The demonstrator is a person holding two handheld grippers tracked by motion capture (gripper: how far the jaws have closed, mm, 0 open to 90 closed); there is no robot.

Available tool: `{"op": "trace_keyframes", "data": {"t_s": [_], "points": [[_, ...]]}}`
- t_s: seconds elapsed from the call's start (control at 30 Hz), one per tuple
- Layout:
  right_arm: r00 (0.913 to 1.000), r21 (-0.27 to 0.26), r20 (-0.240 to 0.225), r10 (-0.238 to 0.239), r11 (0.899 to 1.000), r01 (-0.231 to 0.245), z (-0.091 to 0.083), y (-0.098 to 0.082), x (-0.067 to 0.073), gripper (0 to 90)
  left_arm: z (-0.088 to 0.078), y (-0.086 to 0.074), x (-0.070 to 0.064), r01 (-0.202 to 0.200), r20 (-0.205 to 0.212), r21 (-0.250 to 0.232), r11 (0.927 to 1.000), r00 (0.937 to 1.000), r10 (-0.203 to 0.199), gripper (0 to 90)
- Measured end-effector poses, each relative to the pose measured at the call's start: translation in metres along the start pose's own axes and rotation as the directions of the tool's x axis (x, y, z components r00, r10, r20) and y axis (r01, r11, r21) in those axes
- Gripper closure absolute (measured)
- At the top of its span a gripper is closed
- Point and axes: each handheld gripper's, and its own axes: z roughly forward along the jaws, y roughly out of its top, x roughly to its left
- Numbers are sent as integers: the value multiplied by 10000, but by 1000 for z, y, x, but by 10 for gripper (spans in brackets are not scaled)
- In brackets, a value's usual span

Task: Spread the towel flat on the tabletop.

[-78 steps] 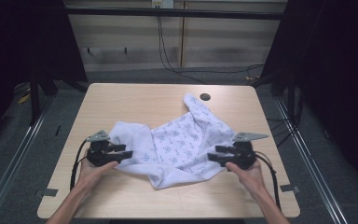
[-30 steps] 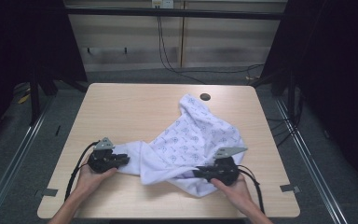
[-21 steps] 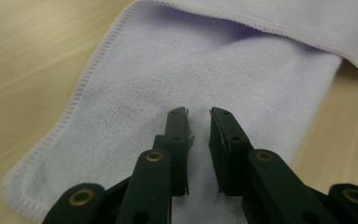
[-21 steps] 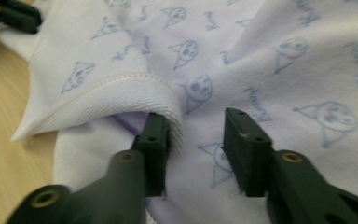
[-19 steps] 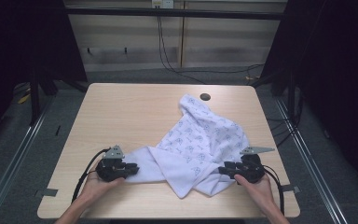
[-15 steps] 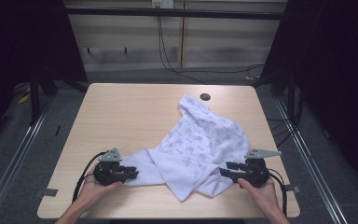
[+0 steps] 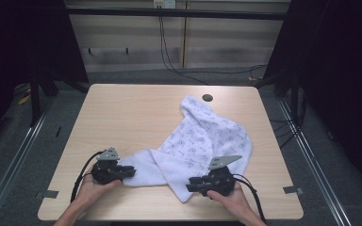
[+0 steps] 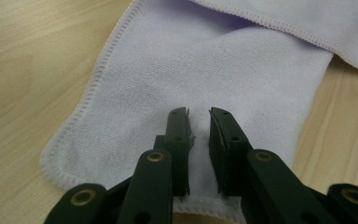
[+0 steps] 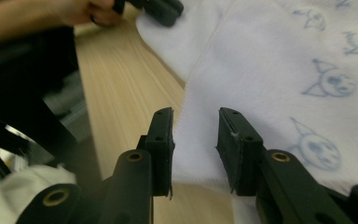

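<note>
We see a white printed towel [image 7: 202, 141] lying crumpled on the tabletop [image 7: 136, 108], spread from the centre right of the high view down toward the lower centre, with a plain strip reaching to the lower left.

The left gripper [image 7: 128, 171] sits at the lower left of the high view, at the end of that plain strip. In the left gripper view its 2 jaws stand a narrow gap apart over the hemmed corner of the towel [image 8: 205, 84]; they have just been closing, and the cloth lies under and between them, but we cannot tell that the pads press on it.

The right gripper [image 7: 193, 185] sits at the lower centre of the high view, at the towel's pointed lower edge. In the right gripper view its jaws stand apart with the hem of the towel [image 9: 279, 70] running up between them, untouched by either pad; these jaws too have just been closing. The left gripper [image 9: 161, 9] shows at the top of that view.

We judge the step in hand to be taking 2 corners so that the towel can be spread or folded. To do it well, each gripper should bite on the stitched hem, through 1 layer only, and close fully before any pull. The 2 hands should then draw apart evenly, low over the tabletop, so that the crumpled middle opens without slipping from either grip.
</note>
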Motion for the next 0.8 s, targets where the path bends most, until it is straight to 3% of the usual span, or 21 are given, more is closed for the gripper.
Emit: {"op": "trace_keyframes", "data": {"t_s": [0.07, 0.23, 0.33, 0.43, 0.53, 0.57, 0.6, 0.63, 0.7, 0.77, 0.8], "points": [[9999, 234, -139, -16, 9997, 19, 9, -2, 1, 643, 0, 0, 1, 108, 68, -26, 9999, 9999, -108, 777], [9989, 953, 19, -464, 9944, 460, 24, -12, 6, 560, 0, -2, 2, 198, 136, -159, 9997, 9997, -196, 775], [9963, 875, 185, -843, 9928, 824, 25, -16, 12, 550, 0, -2, 0, 153, 30, -114, 9998, 9999, -152, 775], [9876, 943, 344, -1535, 9842, 1497, 25, -19, 18, 552, 0, -1, 3, 397, 182, -125, 9991, 9991, -395, 771], [9715, 1079, 515, -2315, 9684, 2251, 24, -23, 27, 553, -1, -2, 6, 749, 345, -163, 9971, 9966, -743, 747], [9699, 1118, 532, -2375, 9666, 2305, 24, -23, 28, 554, -1, -2, 7, 830, 381, -190, 9964, 9959, -822, 734], [9694, 1100, 571, -2389, 9666, 2317, 24, -24, 29, 556, -2, -2, 8, 719, 421, -165, 9973, 9966, -711, 724], [9599, 1175, 737, -2704, 9582, 2608, 25, -25, 33, 558, -3, -2, 8, 605, 441, -156, 9980, 9972, -598, 707], [9495, 1231, 1037, -2961, 9511, 2832, 25, -25, 34, 648, -3, -3, 10, 709, 507, -226, 9972, 9963, -697, 700], [9496, 1264, 1348, -2829, 9555, 2667, 24, -24, 32, 822, -5, -2, 10, 674, 419, -261, 9974, 9969, -663, 687], [9558, 1261, 1368, -2604, 9616, 2439, 23, -22, 28, 860, -6, -2, 10, 710, 411, -381, 9967, 9967, -694, 680]]}}
